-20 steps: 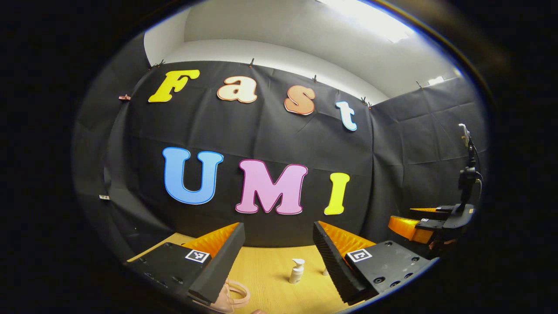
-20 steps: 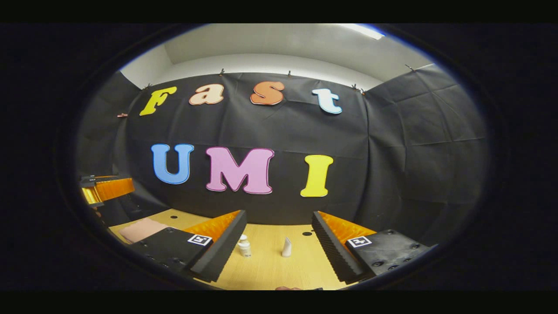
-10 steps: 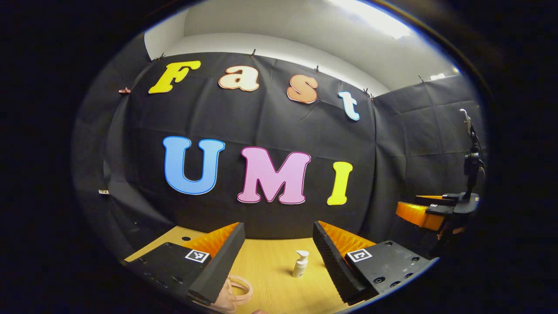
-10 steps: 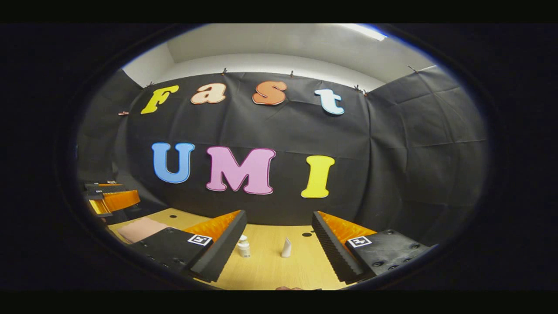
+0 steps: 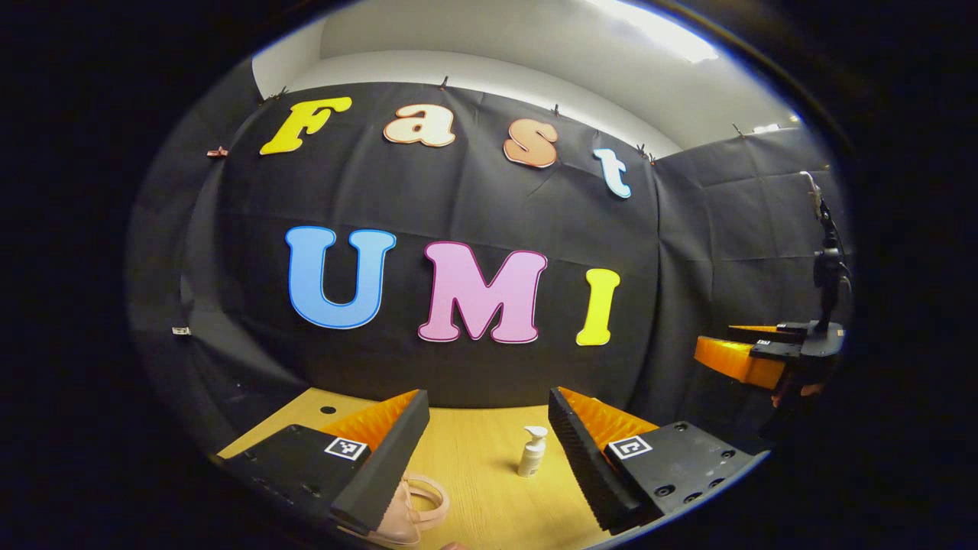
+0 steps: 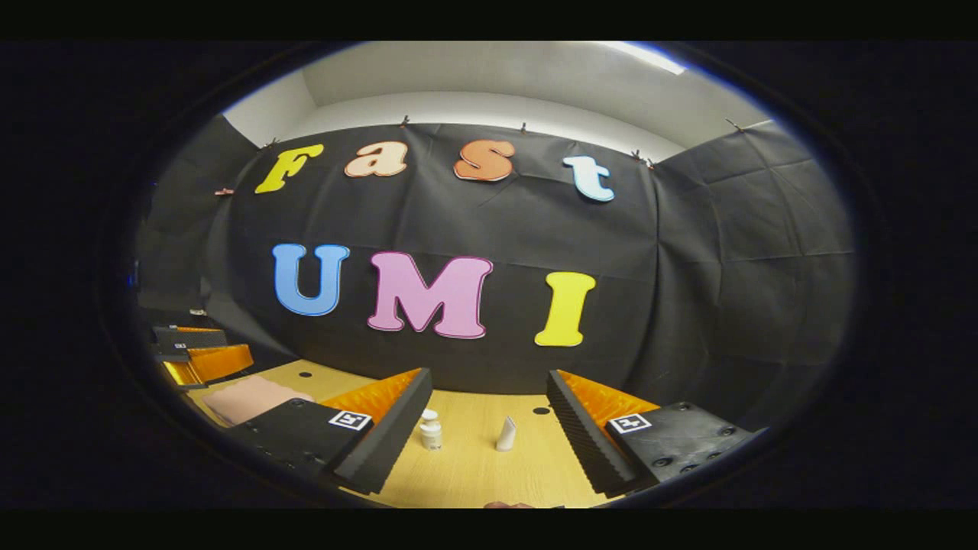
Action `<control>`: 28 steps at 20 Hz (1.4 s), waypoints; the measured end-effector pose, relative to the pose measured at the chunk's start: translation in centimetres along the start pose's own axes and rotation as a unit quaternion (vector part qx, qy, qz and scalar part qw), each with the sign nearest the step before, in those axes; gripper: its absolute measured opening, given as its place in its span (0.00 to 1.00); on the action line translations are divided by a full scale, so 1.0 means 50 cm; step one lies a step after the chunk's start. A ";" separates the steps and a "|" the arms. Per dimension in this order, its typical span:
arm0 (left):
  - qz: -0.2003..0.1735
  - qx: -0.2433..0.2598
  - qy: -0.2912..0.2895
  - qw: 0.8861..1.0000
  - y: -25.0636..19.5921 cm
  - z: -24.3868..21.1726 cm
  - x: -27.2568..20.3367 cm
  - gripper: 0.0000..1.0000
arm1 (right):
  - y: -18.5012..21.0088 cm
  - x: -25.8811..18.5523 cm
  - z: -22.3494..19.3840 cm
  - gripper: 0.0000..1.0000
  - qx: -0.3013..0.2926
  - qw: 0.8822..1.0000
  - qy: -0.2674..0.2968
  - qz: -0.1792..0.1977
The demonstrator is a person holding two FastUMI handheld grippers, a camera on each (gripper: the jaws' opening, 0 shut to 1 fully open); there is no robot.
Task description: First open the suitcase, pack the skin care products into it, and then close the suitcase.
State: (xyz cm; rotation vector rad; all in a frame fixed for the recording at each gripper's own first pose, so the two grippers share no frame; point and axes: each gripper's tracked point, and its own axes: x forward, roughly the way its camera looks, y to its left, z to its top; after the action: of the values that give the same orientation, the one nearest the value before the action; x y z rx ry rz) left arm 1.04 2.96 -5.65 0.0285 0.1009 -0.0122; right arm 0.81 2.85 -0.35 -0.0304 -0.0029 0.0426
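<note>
In the left gripper view my left gripper [image 5: 485, 458] stands open above the wooden table [image 5: 474, 451], nothing between its fingers. A white pump bottle [image 5: 532, 451] stands upright on the table just ahead, nearer the right finger. The pink suitcase's handle [image 5: 416, 500] shows beside the left finger. In the right gripper view my right gripper [image 6: 485, 439] is open and empty too. A small white jar-like bottle [image 6: 430, 429] and a white tube [image 6: 505, 434] stand on the table ahead of it. The pink suitcase [image 6: 248, 399] lies flat at the left, closed.
The right gripper [image 5: 752, 359] hangs in the air at the far right of the left gripper view, a dark stand [image 5: 827, 260] behind it. The left gripper [image 6: 200, 359] shows at the left edge of the right gripper view. Small holes [image 6: 540, 411] dot the table.
Both views have tilted slightly downward, so more of the table shows. The other gripper has shifted a little in each view. Both grippers stayed open.
</note>
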 end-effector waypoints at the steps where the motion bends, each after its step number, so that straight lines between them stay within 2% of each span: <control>1: 0.002 0.001 0.005 1.000 0.005 -0.009 -0.001 0.98 | 0.005 0.001 -0.002 0.96 0.000 1.000 0.001 0.002; 4: 0.005 -0.004 0.030 1.000 0.015 -0.040 0.006 0.99 | 0.026 0.001 0.001 0.96 0.005 1.000 0.001 0.015; 7: -0.007 -0.034 0.064 0.997 0.006 -0.085 0.027 0.99 | 0.026 0.007 0.019 0.96 -0.006 0.999 -0.016 0.026; 12: 0.025 -0.084 0.166 0.982 0.039 -0.210 0.087 0.99 | 0.008 0.042 0.045 0.96 -0.002 0.998 -0.044 0.042; 14: 0.037 -0.087 0.212 0.973 0.042 -0.277 0.101 0.99 | 0.000 0.060 0.035 0.95 0.004 0.998 -0.048 0.048; 18: 0.056 -0.081 0.308 0.946 0.054 -0.417 0.132 0.99 | -0.014 0.097 -0.031 0.97 -0.009 0.997 -0.027 0.067; 21: 0.085 -0.062 0.354 0.929 0.071 -0.484 0.149 1.00 | -0.009 0.113 -0.090 0.96 0.022 0.996 -0.003 0.087; 23: 0.095 -0.068 0.383 0.916 0.073 -0.528 0.165 1.00 | -0.012 0.128 -0.133 0.96 0.040 0.994 0.017 0.096; 26: 0.131 -0.088 0.417 0.895 0.094 -0.589 0.177 0.99 | -0.048 0.161 -0.194 0.96 0.033 0.994 0.043 0.091; 28: 0.142 -0.070 0.434 0.887 0.113 -0.613 0.193 0.99 | -0.079 0.179 -0.214 0.96 0.036 0.995 0.052 0.083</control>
State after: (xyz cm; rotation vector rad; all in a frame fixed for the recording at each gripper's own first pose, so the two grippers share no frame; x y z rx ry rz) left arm 7.63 9.40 -36.96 -0.0996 0.9976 0.3056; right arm 9.98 -1.02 -10.91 0.0401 0.1050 0.2073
